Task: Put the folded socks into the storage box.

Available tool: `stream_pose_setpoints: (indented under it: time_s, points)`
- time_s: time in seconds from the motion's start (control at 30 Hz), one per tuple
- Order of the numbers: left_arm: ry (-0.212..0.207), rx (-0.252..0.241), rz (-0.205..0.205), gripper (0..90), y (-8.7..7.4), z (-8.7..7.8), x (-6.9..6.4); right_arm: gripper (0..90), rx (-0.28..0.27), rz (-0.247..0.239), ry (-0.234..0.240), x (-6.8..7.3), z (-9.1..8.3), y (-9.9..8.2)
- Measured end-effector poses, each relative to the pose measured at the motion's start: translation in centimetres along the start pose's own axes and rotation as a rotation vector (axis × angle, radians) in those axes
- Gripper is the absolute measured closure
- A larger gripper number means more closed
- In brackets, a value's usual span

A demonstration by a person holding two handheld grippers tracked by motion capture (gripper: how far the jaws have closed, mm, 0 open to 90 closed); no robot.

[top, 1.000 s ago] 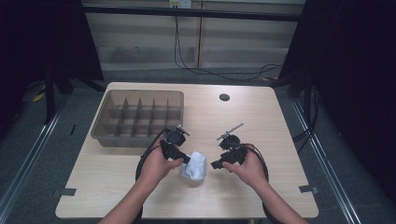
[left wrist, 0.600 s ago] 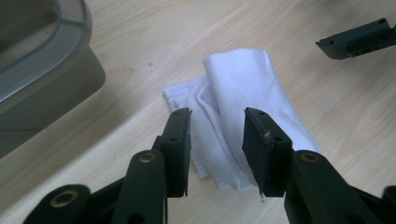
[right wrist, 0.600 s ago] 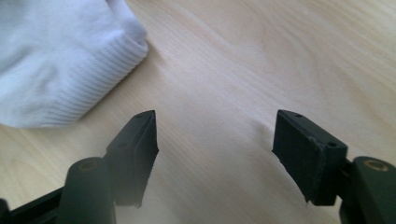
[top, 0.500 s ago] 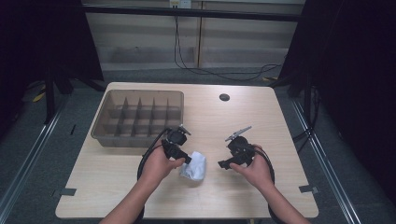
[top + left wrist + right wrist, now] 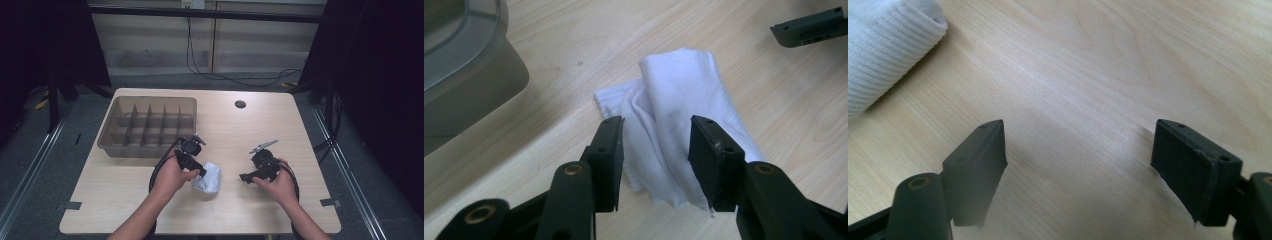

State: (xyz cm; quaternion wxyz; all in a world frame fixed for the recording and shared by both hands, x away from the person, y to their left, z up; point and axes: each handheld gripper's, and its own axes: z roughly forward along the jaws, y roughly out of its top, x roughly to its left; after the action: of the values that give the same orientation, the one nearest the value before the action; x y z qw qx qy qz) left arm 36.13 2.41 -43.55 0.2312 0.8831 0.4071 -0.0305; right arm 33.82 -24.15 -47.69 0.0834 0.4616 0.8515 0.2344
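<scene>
Cloth point(image 5: 684, 125), white and folded into a loose roll, lay flat on the desk point(image 5: 300, 125) directly beneath the fingers point(image 5: 606, 150) of the left gripper point(image 5: 656, 160). Those fingers stood partly apart, one on either side of the roll's near end; they had just been opening, and the fabric sat between them. Whether the pads pressed on it could not be told. In the high view the left gripper point(image 5: 192, 160) hung at the cloth's point(image 5: 209, 179) left edge, gripped by the person's left hand point(image 5: 172, 175).

Well off to the other side of the cloth, the right gripper point(image 5: 250, 176) was held by the right hand point(image 5: 277, 185) low over bare wood. Its fingers point(image 5: 978, 160) were spread wide, having just been opening, with nothing between them; one ribbed end of the cloth point(image 5: 888, 50) lay beyond the left-hand finger, apart from it.

Farther out past the left fingers, a brown divided tray point(image 5: 150, 100) stood on the desk, its rounded corner point(image 5: 474, 60) near the cloth but not touching it.
</scene>
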Motion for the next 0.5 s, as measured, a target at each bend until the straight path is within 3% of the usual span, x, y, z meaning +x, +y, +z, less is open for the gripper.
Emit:
stream_pose_setpoints:
  time_s: [0.3, 0.5]
  points:
    - [-0.003, 0.02, -0.013, 55.4, 0.0, 0.5, 0.2, 18.8, -0.027, -0.002, -0.015, -0.1, 0.3, -0.4]
    - [0.002, 0.032, -0.024, 54.2, -0.2, 1.1, 0.4, 16.4, -0.037, -0.029, -0.034, 0.2, 0.5, -0.7]
